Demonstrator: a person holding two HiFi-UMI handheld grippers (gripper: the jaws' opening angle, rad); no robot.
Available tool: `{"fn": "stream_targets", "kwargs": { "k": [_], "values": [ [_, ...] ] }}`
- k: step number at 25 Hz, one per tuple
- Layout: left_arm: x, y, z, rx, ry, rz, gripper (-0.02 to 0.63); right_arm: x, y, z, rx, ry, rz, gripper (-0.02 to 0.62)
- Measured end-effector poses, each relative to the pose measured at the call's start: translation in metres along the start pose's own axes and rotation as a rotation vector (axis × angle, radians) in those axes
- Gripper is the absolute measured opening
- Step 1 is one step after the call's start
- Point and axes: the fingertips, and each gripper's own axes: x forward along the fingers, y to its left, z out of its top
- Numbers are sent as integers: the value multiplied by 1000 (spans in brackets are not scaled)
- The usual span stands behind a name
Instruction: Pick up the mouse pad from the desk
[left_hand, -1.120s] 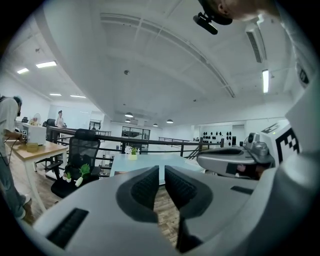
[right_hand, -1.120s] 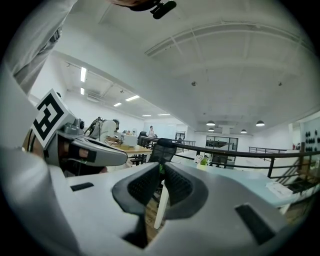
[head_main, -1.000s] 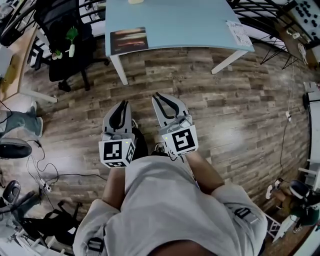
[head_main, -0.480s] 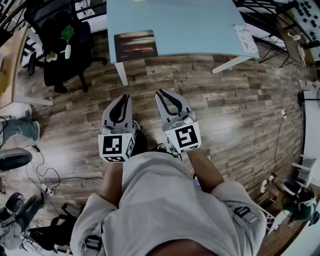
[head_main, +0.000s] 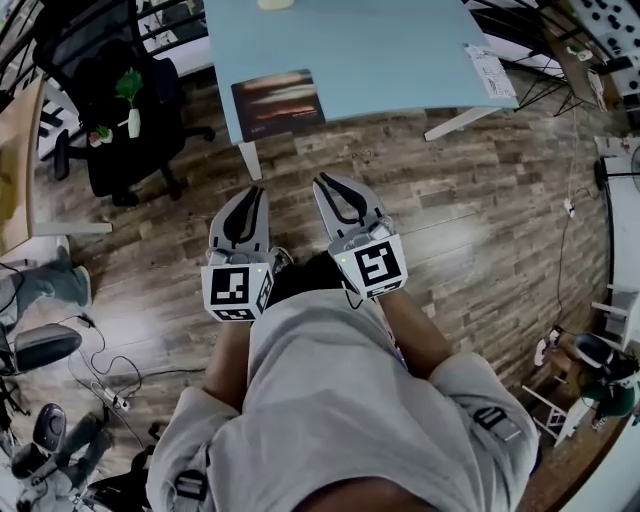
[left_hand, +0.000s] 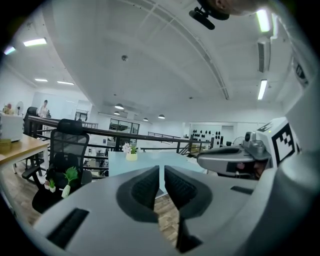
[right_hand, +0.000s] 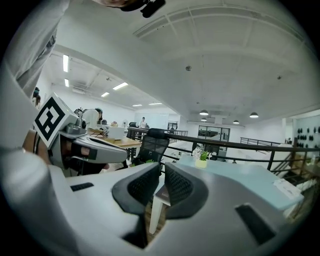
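Note:
The mouse pad (head_main: 279, 104), dark with orange streaks, lies flat on the near left corner of the light blue desk (head_main: 380, 50). My left gripper (head_main: 252, 190) and right gripper (head_main: 322, 181) are held side by side over the wooden floor, short of the desk's near edge, both pointing at it. Each has its jaws drawn together with only a thin slit between the pads and nothing in them. In the left gripper view my left gripper (left_hand: 161, 170) faces the desk (left_hand: 145, 159). From the right gripper view, my right gripper (right_hand: 162, 167) looks at the desk (right_hand: 240, 180) and its white leg.
A black office chair (head_main: 120, 110) with a small plant vase (head_main: 132, 110) stands left of the desk. A paper sheet (head_main: 488, 70) lies on the desk's right corner and a small pot (head_main: 275, 3) at its far edge. Cables (head_main: 100, 370) trail on the floor at left.
Both grippers have moved forward together toward the desk, and the mouse pad now lies closer ahead of them. The jaws look the same as before.

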Motion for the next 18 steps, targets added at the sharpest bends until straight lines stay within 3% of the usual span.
{"fn": "stream_targets", "kwargs": {
  "k": [10, 18],
  "values": [
    [38, 33, 2, -12, 26, 9, 43, 45, -24, -3, 13, 21, 2, 38],
    [98, 49, 8, 11, 75, 12, 44, 90, -70, -10, 40, 33, 17, 38]
  ]
}}
